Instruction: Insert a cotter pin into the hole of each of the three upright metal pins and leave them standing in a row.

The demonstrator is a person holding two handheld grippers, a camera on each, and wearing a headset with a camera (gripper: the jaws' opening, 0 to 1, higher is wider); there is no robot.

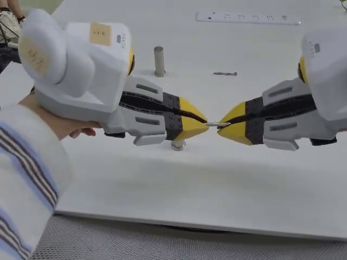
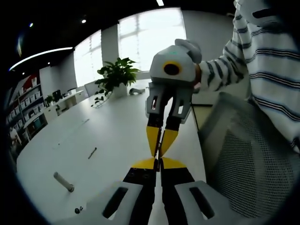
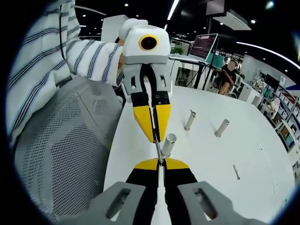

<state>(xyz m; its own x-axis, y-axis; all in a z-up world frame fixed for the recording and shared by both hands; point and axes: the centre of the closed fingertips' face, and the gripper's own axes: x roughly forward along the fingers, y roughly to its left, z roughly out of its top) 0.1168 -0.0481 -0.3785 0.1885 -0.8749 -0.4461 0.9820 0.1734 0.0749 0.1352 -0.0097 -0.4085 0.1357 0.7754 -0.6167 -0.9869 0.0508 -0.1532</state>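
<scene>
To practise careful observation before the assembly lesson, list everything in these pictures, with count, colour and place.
flat workbench table: one, white, beneath everything
grey cylindrical metal pins: three, grey, on the table
thin metal cotter pin: one, silver, gripped between both claws
loose cotter pin: one, silver, lying on the table
long power strip: one, white, table's far side
mesh chair: one, grey, beside the table
left claw, right claw: two, yellow-tipped, tip to tip, shut on the thin metal cotter pin
</scene>
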